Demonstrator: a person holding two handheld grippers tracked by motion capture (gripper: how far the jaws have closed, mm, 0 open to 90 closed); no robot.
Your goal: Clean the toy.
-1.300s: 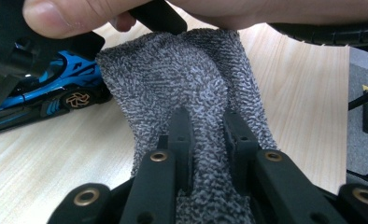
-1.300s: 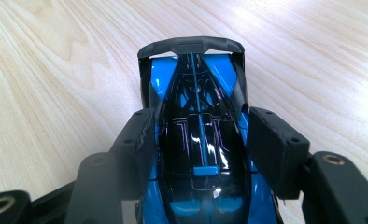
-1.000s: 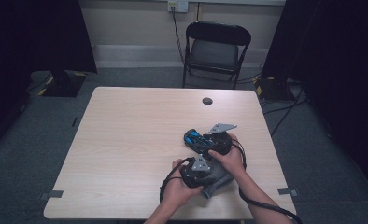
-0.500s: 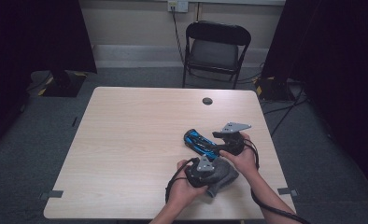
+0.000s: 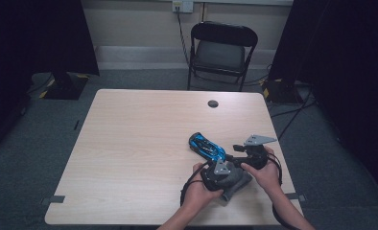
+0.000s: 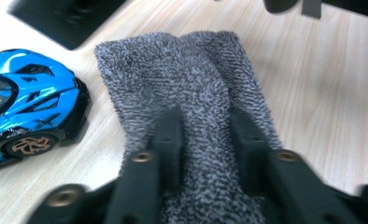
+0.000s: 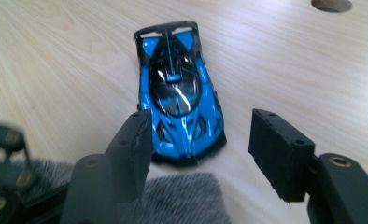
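Grey terry cloth [image 6: 191, 116] at near table [image 5: 129, 143] edge, beside blue car [image 7: 177, 93].

Left gripper [image 6: 205, 140]: jaws just opening, straddle raised cloth fold, contact unclear. Risk: fold snags jaw, lifts with hand.

Right gripper [image 7: 205, 154]: jaws apart, closing slightly, empty, car nose just ahead. Risk: jaw nudges car, car rolls away.
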